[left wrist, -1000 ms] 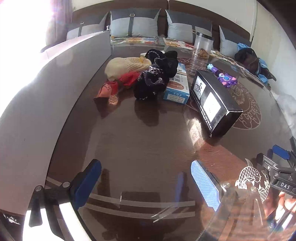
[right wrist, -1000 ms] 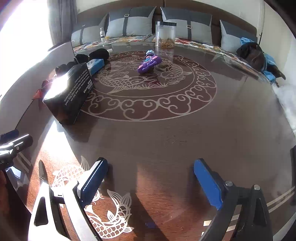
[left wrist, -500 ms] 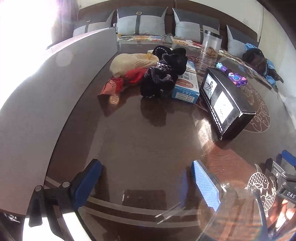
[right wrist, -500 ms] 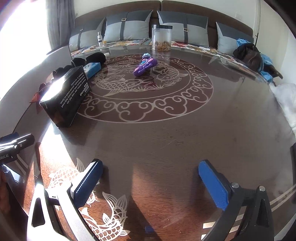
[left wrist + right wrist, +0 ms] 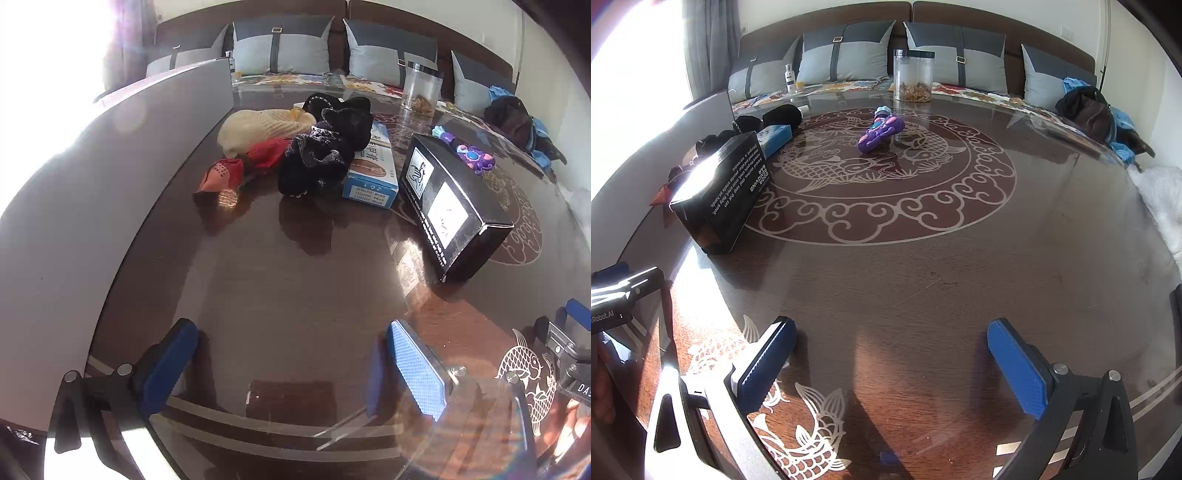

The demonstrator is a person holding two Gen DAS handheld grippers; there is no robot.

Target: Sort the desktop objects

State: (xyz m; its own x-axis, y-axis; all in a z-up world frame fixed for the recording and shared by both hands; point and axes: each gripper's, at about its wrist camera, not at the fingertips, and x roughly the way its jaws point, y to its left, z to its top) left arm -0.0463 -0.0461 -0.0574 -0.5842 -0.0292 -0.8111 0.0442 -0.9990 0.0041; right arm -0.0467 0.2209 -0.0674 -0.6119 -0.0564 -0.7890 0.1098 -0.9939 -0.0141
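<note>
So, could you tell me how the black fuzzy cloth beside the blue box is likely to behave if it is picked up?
The black fuzzy cloth lies crumpled and folded, so it probably hangs floppy. It looks soft and likely light. It leans on the blue box and touches the red cloth, so lifting may drag either.

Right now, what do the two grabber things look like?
Each one has two flat fingers with bumpy blue pads. The left gripper has black finger holders with round silver bolts. The right gripper has black holders too, with triangle cut-outs and silver bolts. In the right wrist view the left gripper's black body carries white letters ending "Robot.AI".
</note>
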